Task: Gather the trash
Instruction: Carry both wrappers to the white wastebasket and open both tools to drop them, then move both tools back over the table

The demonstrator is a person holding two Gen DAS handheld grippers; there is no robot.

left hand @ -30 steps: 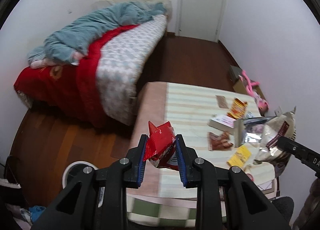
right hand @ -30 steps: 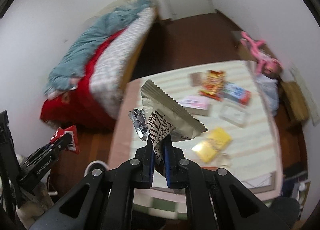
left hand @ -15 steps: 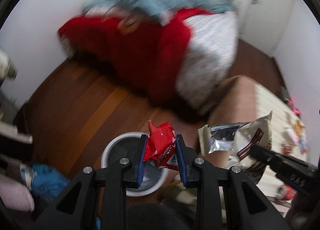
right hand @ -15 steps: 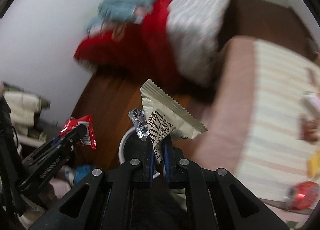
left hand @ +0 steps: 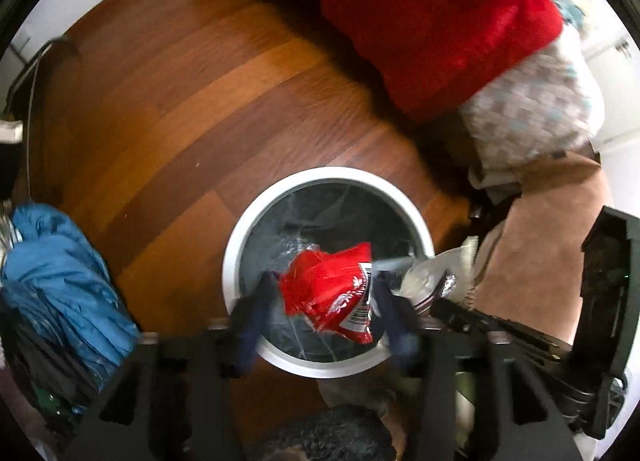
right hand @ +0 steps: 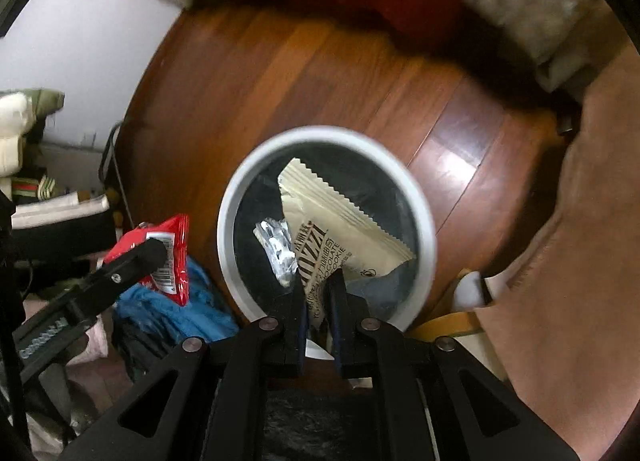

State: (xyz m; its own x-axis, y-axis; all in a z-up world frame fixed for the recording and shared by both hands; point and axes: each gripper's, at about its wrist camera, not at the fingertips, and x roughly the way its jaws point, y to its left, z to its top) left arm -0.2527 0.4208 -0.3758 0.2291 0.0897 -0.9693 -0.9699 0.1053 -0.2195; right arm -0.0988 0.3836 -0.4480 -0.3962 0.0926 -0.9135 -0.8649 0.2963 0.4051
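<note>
left tool (left hand: 326,303): black frame, dark blue pads, silver screws
right tool (right hand: 318,293): black frame, blue pads, silver screws
marking: white lettering on the left tool's side, at 8 o'clock in the right view

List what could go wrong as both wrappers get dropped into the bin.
1. The left gripper is opening with the red wrapper between its jaws. In the right wrist view that wrapper looks off to the side of the white bin rim, so it may land on the floor.
2. The right gripper is opening too, and the wide beige cookie bag could catch on the rim.
3. The crumpled foil beside the bag may fall separately.
</note>
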